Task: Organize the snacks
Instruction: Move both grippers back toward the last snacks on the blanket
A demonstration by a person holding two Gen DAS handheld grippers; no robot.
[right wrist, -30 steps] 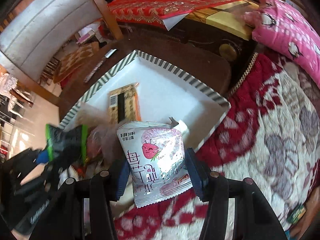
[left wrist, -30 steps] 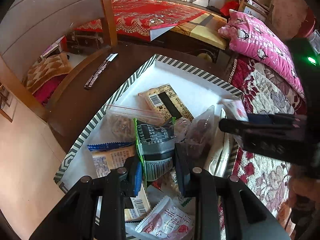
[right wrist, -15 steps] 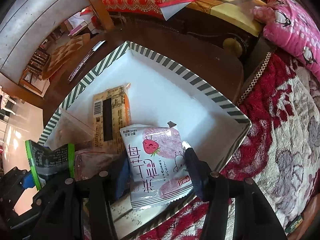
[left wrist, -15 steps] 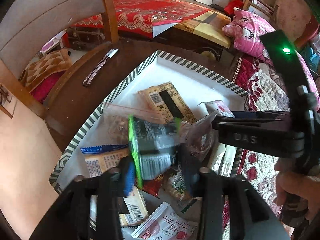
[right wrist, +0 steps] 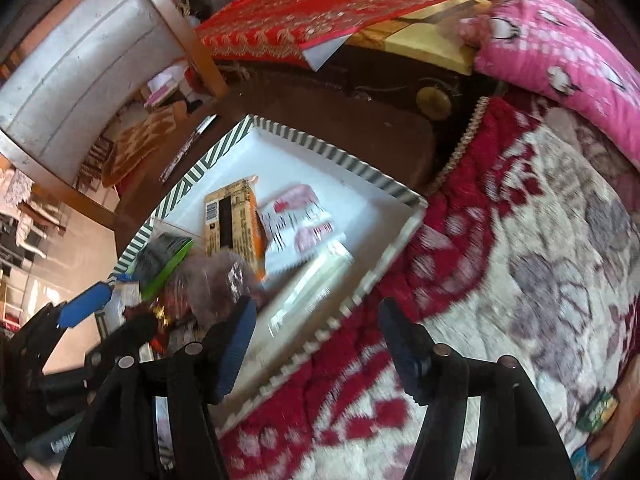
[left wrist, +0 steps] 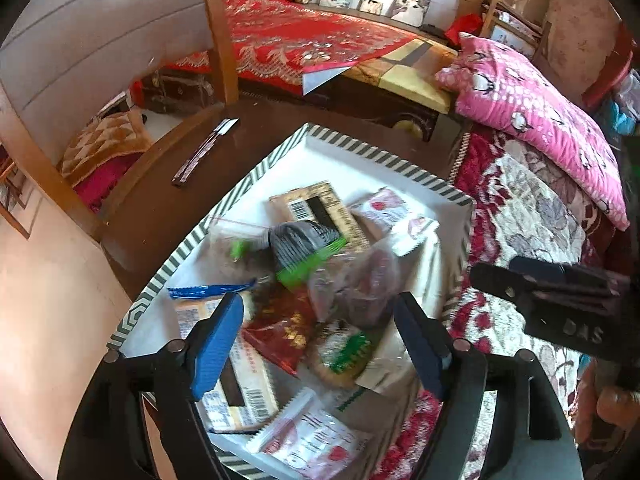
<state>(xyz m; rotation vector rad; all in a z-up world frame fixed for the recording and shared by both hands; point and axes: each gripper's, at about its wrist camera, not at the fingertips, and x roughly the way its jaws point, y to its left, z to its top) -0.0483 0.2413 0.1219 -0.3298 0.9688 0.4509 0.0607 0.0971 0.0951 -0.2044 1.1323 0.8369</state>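
A white tray with a striped rim (left wrist: 372, 156) (right wrist: 320, 146) holds several snack packs. My left gripper (left wrist: 320, 344) is open and empty above its near end. The grey and green pack (left wrist: 304, 246) (right wrist: 164, 256) lies blurred on the pile past the fingers. My right gripper (right wrist: 316, 344) is open and empty over the tray's near edge and the blanket. The pink strawberry pack (right wrist: 300, 220) (left wrist: 388, 206) lies in the tray beside a tan barcode pack (right wrist: 232, 220) (left wrist: 316, 210). A clear bag of dark snacks (left wrist: 360, 284) sits in the middle.
The tray rests on a dark round table (left wrist: 160, 200) next to a red and white floral blanket (right wrist: 500, 280). A thin dark strip (left wrist: 204, 152) lies on the table. A pink pillow (left wrist: 532, 120), a red bed and wooden chair legs stand behind.
Both grippers have opened. The left one let go of the grey and green pack, the right one let go of the strawberry pack; both packs now lie in the tray. The right gripper has pulled back.
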